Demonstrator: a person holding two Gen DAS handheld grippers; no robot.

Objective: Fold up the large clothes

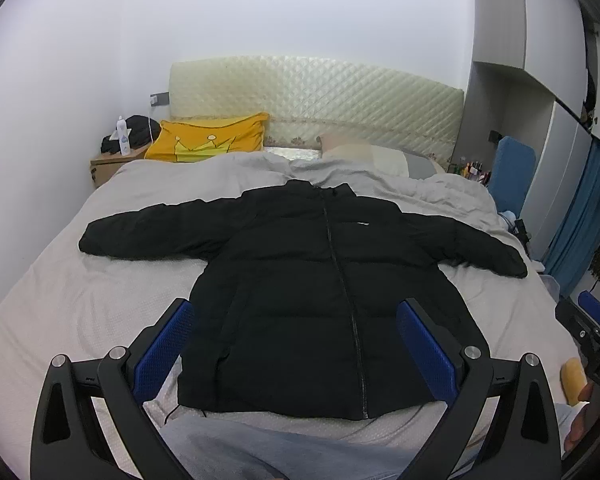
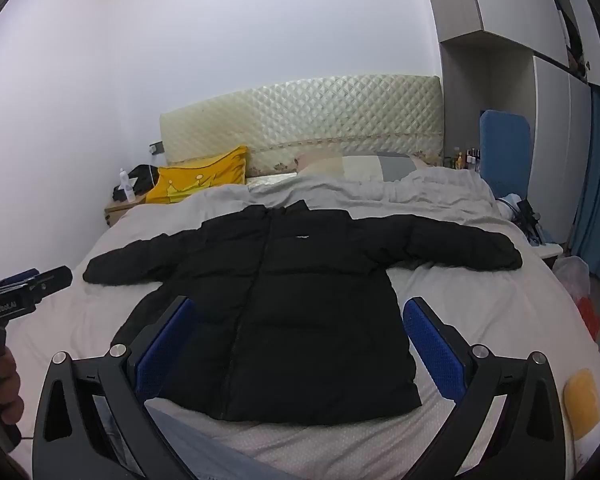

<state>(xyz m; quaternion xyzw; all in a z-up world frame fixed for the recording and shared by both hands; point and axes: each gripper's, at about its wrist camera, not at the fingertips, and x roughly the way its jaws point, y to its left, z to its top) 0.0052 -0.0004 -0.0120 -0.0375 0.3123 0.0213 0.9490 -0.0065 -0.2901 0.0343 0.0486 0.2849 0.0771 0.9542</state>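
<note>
A black puffer jacket [image 1: 320, 280] lies flat on the bed, front up, zipped, both sleeves spread out to the sides; it also shows in the right wrist view [image 2: 284, 312]. My left gripper [image 1: 296, 312] is open and empty, held above the jacket's hem near the bed's front edge. My right gripper [image 2: 300, 312] is open and empty, also above the hem, to the right of the left one. The left gripper's body shows at the left edge of the right wrist view [image 2: 24, 288].
The bed has a light grey sheet [image 1: 80, 300] and a quilted headboard [image 1: 320, 92]. A yellow pillow [image 1: 208, 140] and a rumpled grey duvet [image 1: 440, 192] lie at the head. A nightstand [image 1: 108, 164] stands at the left, wardrobes [image 2: 540, 80] at the right.
</note>
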